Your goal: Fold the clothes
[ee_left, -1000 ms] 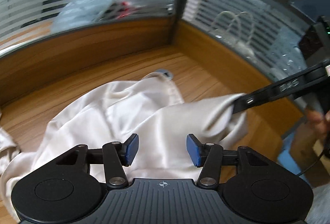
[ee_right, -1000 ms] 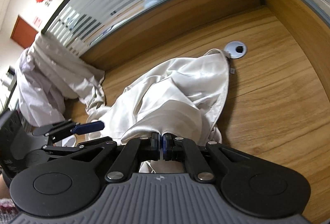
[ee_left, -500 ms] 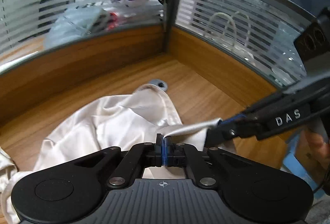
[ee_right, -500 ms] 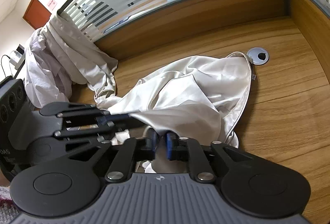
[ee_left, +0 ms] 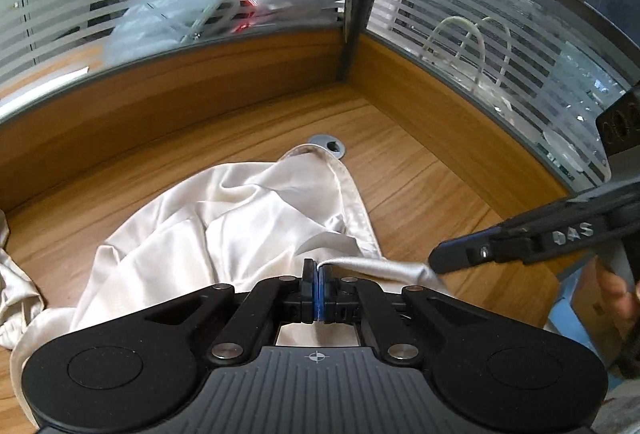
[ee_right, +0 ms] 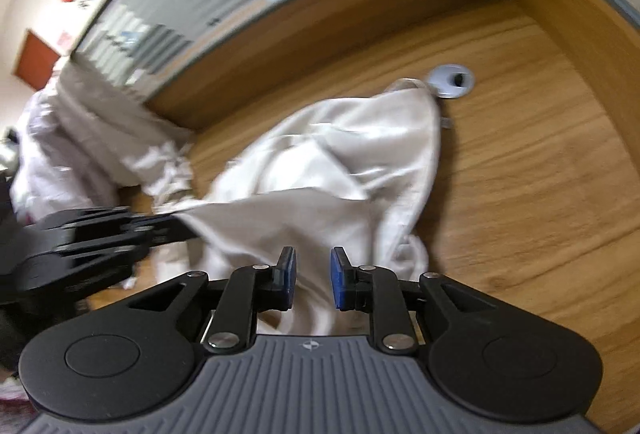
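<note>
The thin, slippery, limp cream garment (ee_left: 248,218), reaching toward the desk's (ee_left: 420,186) far corner, is best gripped at its hem, where the left gripper (ee_left: 319,284) is clenched on it while the right gripper (ee_right: 313,276) stands released.

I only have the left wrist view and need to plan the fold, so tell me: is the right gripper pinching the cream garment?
Observer: No. The right wrist view shows the right gripper open, pads apart above the cream garment.
Operator: Any other clothes nearby?
Observer: Yes. A pile of pale clothes leans against the partition, left of the garment.
</note>
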`<action>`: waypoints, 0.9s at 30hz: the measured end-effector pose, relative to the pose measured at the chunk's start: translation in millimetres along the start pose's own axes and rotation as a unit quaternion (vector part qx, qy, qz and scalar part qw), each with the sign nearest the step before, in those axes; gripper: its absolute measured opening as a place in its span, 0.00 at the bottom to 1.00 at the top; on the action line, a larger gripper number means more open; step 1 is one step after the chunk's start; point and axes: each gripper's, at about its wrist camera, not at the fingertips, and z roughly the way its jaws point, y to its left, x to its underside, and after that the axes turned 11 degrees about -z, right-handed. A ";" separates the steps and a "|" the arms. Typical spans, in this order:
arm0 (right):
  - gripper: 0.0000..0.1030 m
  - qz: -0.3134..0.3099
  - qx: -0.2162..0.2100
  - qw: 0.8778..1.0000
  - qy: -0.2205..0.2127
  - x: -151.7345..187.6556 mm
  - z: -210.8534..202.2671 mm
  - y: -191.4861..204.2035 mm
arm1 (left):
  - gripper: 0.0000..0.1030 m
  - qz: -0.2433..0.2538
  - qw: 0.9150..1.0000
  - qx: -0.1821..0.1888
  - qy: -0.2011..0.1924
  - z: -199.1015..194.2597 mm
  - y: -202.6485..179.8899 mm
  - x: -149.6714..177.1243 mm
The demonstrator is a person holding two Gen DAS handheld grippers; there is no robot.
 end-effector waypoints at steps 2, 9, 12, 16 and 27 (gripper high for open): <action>0.22 -0.012 -0.028 1.000 0.005 -0.6 2.8 11.9 | 0.02 -0.001 1.000 0.001 0.002 1.5 -1.8 -0.7; 0.22 -0.036 -0.060 0.997 0.029 4.3 31.9 38.5 | 0.02 0.000 1.000 -0.007 0.010 1.5 -0.8 -0.5; 0.22 -0.022 -0.013 1.000 0.017 4.2 39.9 31.7 | 0.02 -0.001 1.000 -0.009 0.011 -0.6 2.4 0.1; 0.22 -0.044 0.031 0.999 0.008 0.9 47.4 26.2 | 0.03 -0.003 1.000 -0.014 0.013 -1.6 6.0 1.1; 0.02 -0.050 -0.056 0.997 0.023 -13.9 54.2 32.8 | 0.30 0.029 0.999 -0.021 -0.019 -33.4 14.4 16.6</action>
